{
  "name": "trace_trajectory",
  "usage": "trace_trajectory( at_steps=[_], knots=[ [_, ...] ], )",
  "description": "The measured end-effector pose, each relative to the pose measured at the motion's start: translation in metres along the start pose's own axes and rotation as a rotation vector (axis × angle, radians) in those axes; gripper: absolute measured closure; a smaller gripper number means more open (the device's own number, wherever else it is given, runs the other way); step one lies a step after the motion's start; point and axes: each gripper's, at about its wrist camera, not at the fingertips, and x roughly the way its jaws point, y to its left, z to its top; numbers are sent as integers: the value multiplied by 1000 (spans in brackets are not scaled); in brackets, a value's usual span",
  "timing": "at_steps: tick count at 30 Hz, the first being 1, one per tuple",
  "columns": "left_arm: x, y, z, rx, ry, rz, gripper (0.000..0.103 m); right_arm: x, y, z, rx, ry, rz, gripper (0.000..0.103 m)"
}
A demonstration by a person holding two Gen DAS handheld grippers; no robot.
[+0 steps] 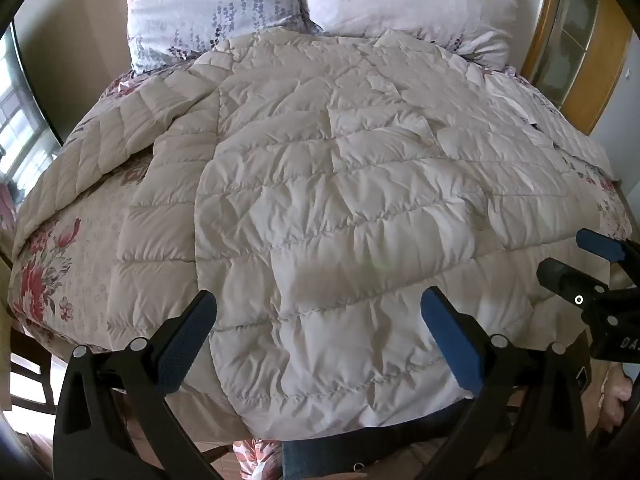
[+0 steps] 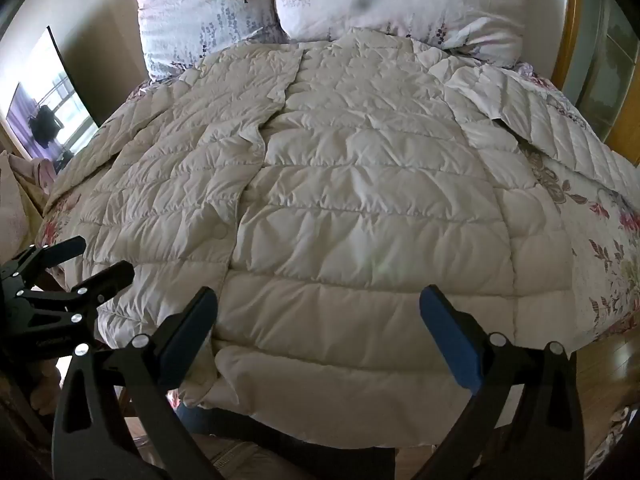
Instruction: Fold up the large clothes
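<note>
The bed (image 1: 44,264), in a floral cover, carries a cream quilted coat (image 1: 320,200) spread flat across it, sleeves out toward 9 and 3 o'clock. Two patterned pillows (image 2: 208,12) sit at 12 o'clock. At 6 o'clock the left gripper (image 1: 320,320) and right gripper (image 2: 320,320) hover wide open, holding nothing.

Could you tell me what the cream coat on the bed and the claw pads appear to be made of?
The coat looks like thin matte synthetic shell over soft, probably down, filling: stitched channels puff and crinkle finely. The left claw pads look like textured blue rubber or foam on black, likely plastic, arms.
</note>
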Motion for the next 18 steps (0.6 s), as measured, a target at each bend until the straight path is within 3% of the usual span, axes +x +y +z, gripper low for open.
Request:
trace_trajectory(
  at_steps=[18],
  knots=[
    [1,0,0,-4,2,-2,1,1,0,0,-2,2,-4,2]
  ],
)
